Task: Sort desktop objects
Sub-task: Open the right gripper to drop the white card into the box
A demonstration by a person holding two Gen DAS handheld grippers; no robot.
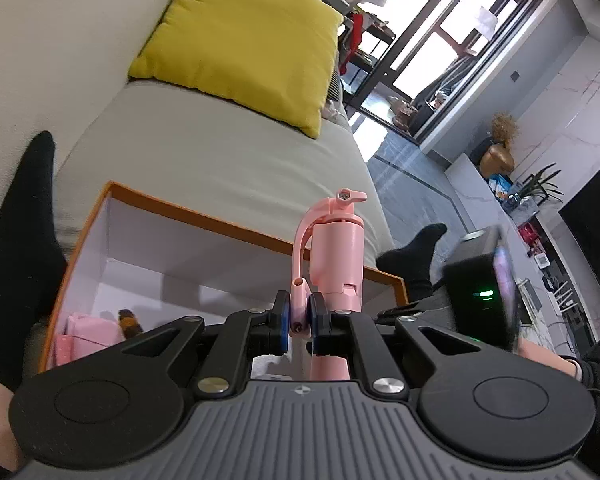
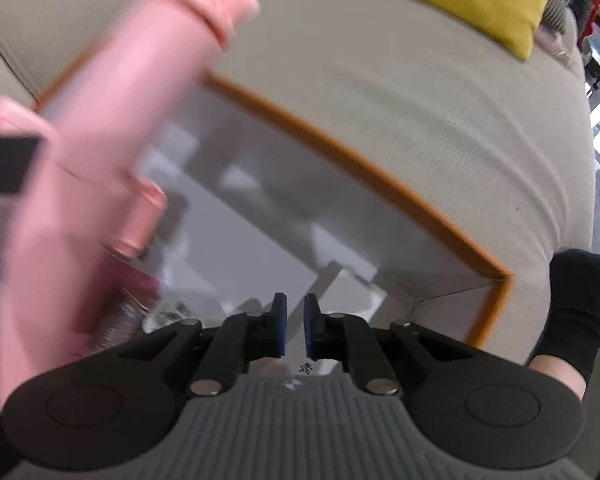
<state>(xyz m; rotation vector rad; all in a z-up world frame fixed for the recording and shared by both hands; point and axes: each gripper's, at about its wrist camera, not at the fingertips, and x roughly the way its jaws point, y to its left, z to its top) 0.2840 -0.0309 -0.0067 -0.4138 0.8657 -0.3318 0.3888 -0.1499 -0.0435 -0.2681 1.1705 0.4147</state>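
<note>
Now | left tongs (image 1: 299, 314): pinching pink bottle (image 1: 338, 252) strap | right tongs (image 2: 295, 326): pressed nearly together, empty, box (image 2: 364, 168) at 12 o'clock

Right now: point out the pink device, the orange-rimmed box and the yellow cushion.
pink device (image 1: 340, 252), left wrist view, on its cylindrical body.
orange-rimmed box (image 1: 204, 209), left wrist view, on its far orange rim.
yellow cushion (image 1: 244, 48), left wrist view, on its middle.
</note>
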